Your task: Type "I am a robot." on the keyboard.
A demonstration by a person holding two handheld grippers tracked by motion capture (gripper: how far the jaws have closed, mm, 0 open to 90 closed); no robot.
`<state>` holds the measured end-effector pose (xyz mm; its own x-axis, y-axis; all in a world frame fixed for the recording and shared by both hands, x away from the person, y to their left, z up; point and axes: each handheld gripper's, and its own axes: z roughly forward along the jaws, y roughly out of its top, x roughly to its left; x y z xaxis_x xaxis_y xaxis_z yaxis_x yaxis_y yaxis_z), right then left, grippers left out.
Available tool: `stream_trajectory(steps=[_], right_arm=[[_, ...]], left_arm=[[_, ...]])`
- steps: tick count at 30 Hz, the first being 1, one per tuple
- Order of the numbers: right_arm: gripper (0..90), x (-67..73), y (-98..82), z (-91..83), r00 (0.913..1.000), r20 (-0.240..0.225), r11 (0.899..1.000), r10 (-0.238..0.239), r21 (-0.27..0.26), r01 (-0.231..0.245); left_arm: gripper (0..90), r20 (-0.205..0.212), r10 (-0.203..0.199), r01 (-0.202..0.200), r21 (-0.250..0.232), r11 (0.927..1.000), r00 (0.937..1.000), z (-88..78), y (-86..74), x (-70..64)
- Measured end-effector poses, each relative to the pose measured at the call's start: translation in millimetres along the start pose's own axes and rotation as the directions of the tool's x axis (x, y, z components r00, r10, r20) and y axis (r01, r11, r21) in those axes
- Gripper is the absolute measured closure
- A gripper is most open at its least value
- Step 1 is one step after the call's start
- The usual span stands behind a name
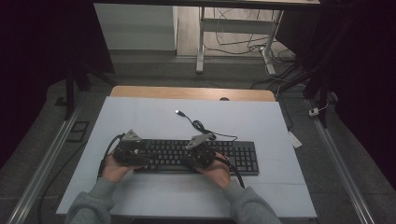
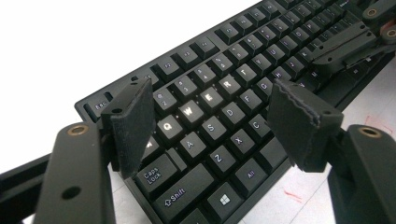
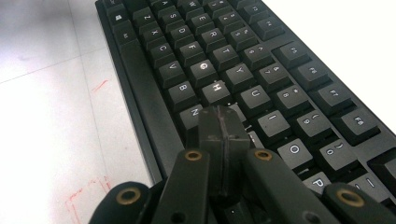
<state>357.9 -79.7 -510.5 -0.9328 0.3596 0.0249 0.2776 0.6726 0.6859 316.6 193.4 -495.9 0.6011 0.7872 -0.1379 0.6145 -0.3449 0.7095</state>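
Observation:
A black keyboard lies across the white tabletop, near the front. My left gripper hovers over its left end. In the left gripper view the left gripper is open, its pads framing the Q, W, A, S and D keys of the keyboard with nothing between them. My right gripper is over the middle keys. In the right gripper view the right gripper is shut and empty, its tip down at the keyboard just below the H key; whether it touches a key I cannot tell.
The keyboard's cable curls behind it and ends in a loose USB plug. Faint red marks show on the tabletop near the keyboard's front edge. Beyond the table are desk legs and floor cables.

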Motion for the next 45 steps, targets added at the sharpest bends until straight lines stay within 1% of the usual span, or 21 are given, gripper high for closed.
stream_trajectory(steps=[8, 10, 12, 15, 19, 21, 29, 30, 34, 37, 42, 45], right_arm=[[89.9, -0.8, -1.5, 0.8, 1.0000, -0.006, 1.000, 0.005, -0.005, -0.005], [90.0, -0.5, -2.5, 2.9, 1.0000, 0.000, 1.000, -0.002, 0.003, 0.002], [90.0, 0.3, -3.1, 2.9, 1.0000, 0.006, 1.000, -0.002, -0.001, 0.002], [90.0, 0.8, -2.2, 0.8, 0.9998, 0.014, 1.000, -0.017, 0.002, 0.017], [90.0, -0.9, -2.1, -4.3, 1.0000, 0.007, 0.999, -0.003, -0.039, 0.003], [90.0, -2.4, -2.3, -9.1, 0.9999, 0.013, 0.998, 0.006, -0.060, -0.005], [89.9, -14.7, -8.8, -27.9, 0.9978, 0.043, 0.993, 0.051, -0.109, -0.047], [88.7, -15.7, -9.9, -30.3, 0.9974, 0.047, 0.992, 0.055, -0.114, -0.050], [72.0, -20.3, -15.2, -40.2, 0.9931, 0.075, 0.986, 0.090, -0.146, -0.078], [63.4, -25.3, -22.6, -49.8, 0.9890, 0.100, 0.981, 0.109, -0.169, -0.091], [53.8, -32.9, -38.0, -67.3, 0.9838, 0.128, 0.976, 0.126, -0.196, -0.099], [50.5, -36.1, -46.3, -77.4, 0.9798, 0.147, 0.971, 0.135, -0.216, -0.102]], left_arm=[[31.7, 0.001, 0.003, -0.003, 0.005, 1.0000, 1.0000, 0.8, -0.1, -0.7], [31.7, 0.001, 0.004, -0.004, 0.005, 1.0000, 1.0000, 0.7, -0.1, -0.7], [31.6, -0.001, 0.004, -0.004, 0.004, 1.0000, 1.0000, 0.3, -0.2, -0.7], [31.6, 0.000, 0.001, -0.001, -0.001, 1.0000, 1.0000, -0.7, -0.3, -0.4], [31.7, -0.003, 0.001, -0.001, -0.004, 1.0000, 1.0000, -1.5, -0.5, 0.8], [31.7, -0.004, -0.002, 0.002, -0.004, 1.0000, 1.0000, -1.6, -0.8, 1.3], [31.7, -0.007, -0.002, 0.002, -0.006, 1.0000, 1.0000, -2.4, -1.1, 1.4], [31.6, -0.007, -0.001, 0.001, -0.006, 1.0000, 1.0000, -2.6, -1.1, 1.4], [31.7, -0.009, -0.003, 0.003, -0.009, 1.0000, 1.0000, -3.1, -1.2, 1.4], [31.6, -0.010, -0.004, 0.004, -0.009, 1.0000, 0.9999, -3.0, -1.4, 1.7], [31.4, -0.014, -0.005, 0.005, -0.008, 1.0000, 0.9999, -3.4, -1.8, 2.5], [31.3, -0.014, -0.004, 0.004, -0.007, 1.0000, 0.9999, -3.7, -1.9, 2.8]])
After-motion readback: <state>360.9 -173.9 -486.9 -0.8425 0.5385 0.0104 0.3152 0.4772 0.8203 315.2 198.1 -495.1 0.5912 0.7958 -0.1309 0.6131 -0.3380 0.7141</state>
